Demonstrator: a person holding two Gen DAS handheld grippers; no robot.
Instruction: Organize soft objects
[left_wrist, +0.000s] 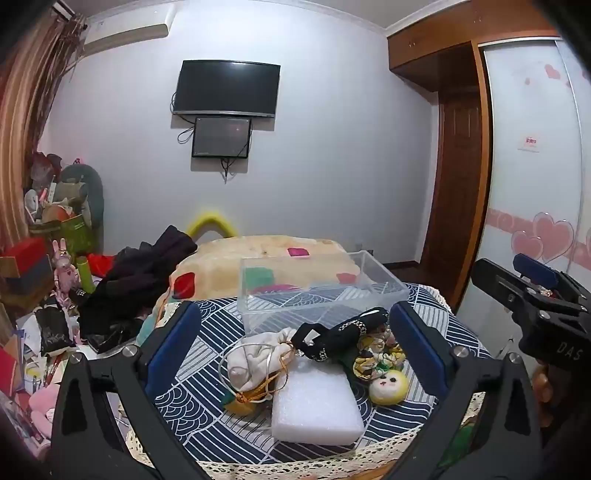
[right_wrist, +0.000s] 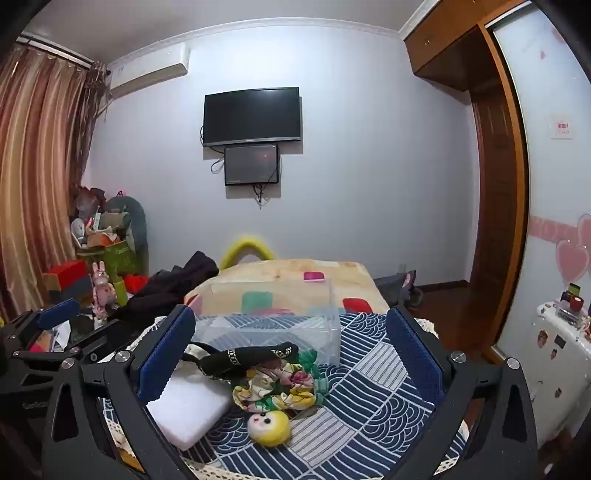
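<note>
- One clear plastic box (left_wrist: 321, 288)
- One white foam block (left_wrist: 317, 402)
- One cream drawstring pouch (left_wrist: 255, 354)
- One black strap (left_wrist: 343, 332)
- One rag doll (right_wrist: 280, 398) with a yellow head
- Two wall screens: a large one (left_wrist: 227, 88), a small one (left_wrist: 221, 137)
- Two claws: left (left_wrist: 295, 345), right (right_wrist: 291, 356)

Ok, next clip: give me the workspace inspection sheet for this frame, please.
Surface: patterned blue cloth with a lace edge.
Job's things: clear box empty; white foam block, cream pouch, black strap, rag doll lie loose in front of it.
Clutter: black clothes, toys and boxes at left.
Grippers: left gripper and right gripper, jaws open, holding nothing.
Cables: wires under the wall TV.
Surroundings: curtain, wardrobe.
</note>
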